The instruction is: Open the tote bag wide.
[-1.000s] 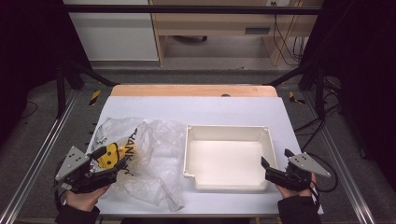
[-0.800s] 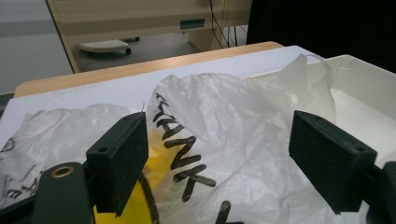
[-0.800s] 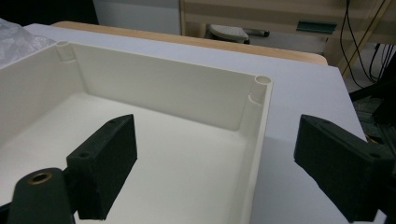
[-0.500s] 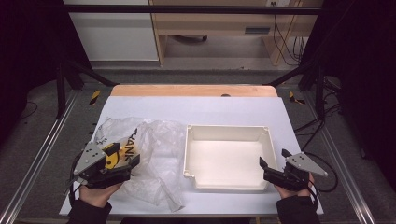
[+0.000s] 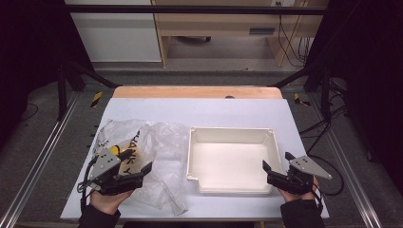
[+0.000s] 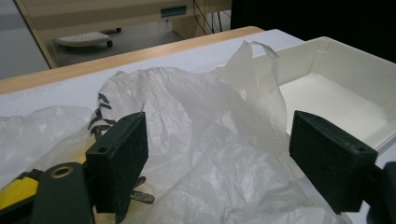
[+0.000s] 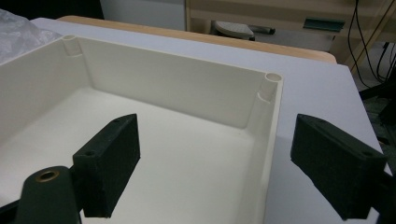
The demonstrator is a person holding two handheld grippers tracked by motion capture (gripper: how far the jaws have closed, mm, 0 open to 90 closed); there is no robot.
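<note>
A crumpled clear plastic bag [image 5: 159,140] with black lettering lies on the left half of the white table. My left gripper [image 5: 139,160] is open at the bag's near edge, and in the left gripper view the bag [image 6: 201,121] bulges up between the spread jaws of the left gripper [image 6: 217,154]. An empty white tray [image 5: 233,130] sits right of the bag. My right gripper [image 5: 277,161] is open at the tray's near right corner. In the right gripper view the tray's right wall [image 7: 268,140] runs between the jaws of the right gripper [image 7: 215,158].
Something yellow [image 5: 114,150] shows beside the left gripper's grey plate. The table's wooden far edge [image 5: 197,91] lies beyond a bare white strip. Metal frame rails [image 5: 43,156] run along both sides of the table, and cables lie on the floor at right.
My left gripper has moved right, over the near edge of the bag. The right gripper has crept slightly left toward the tray corner. Both stay open.
</note>
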